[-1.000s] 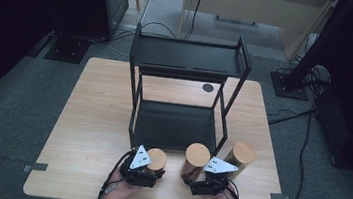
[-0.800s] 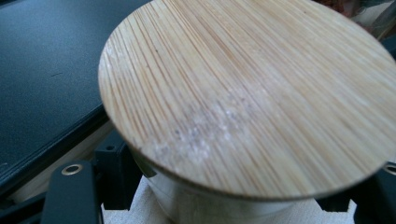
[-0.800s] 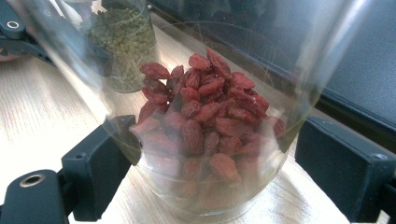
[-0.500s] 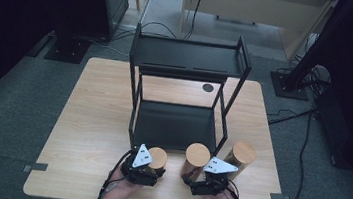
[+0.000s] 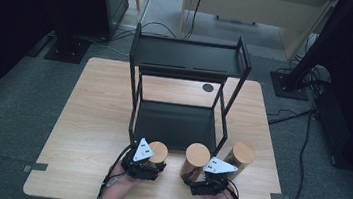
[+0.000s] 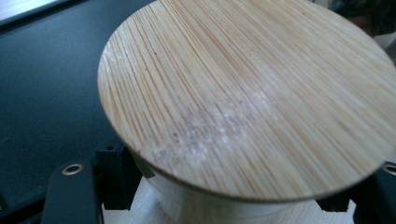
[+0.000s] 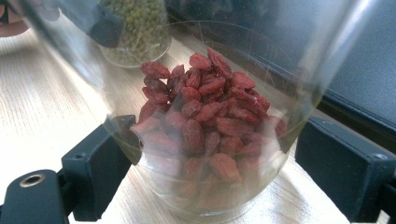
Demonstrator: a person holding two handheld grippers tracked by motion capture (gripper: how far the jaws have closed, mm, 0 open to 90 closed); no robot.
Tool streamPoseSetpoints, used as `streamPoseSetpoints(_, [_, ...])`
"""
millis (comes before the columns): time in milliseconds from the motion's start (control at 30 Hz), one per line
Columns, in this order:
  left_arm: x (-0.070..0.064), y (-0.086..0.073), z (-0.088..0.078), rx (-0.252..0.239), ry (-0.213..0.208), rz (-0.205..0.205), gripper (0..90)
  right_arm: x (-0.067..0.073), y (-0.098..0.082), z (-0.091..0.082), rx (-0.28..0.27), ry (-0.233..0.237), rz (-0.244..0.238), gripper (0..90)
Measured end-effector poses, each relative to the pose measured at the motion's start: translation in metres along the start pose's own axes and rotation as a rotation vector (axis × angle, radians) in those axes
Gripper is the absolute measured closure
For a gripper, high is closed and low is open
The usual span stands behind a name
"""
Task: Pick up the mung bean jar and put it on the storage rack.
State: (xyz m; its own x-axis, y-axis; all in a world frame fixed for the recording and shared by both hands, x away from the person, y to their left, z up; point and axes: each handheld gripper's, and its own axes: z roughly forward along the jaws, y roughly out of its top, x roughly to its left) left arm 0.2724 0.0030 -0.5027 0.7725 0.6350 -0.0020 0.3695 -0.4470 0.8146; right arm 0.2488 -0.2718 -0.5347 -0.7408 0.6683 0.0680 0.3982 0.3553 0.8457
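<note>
Both claws sit at jars near the table's (image 5: 85, 134) front edge. Left gripper (image 5: 149, 163) has its jaws on either side of a short bamboo-lidded jar (image 6: 252, 93); contact cannot be told. Right gripper (image 7: 210, 158) brackets the glass jar of red berries (image 7: 205, 126), jaws apparently touching. Beyond it stands a jar of green beans (image 7: 135, 28); ahead, the black shelf rack (image 5: 189, 55).

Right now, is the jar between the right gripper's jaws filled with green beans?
No, the jar in the right gripper view holds red dried berries; the green beans are in another jar behind it.
</note>
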Motion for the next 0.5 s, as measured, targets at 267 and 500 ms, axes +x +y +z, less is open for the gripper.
streamPoseSetpoints(267, [0.005,0.011,0.004,-0.001,0.036,-0.004,25.4,0.0,0.0,0.0,-0.002,0.005,0.002,11.6])
streamPoseSetpoints(500, [0.011,0.015,0.008,0.001,0.044,-0.02,25.4,0.0,0.0,0.0,-0.001,0.003,-0.006,11.6])
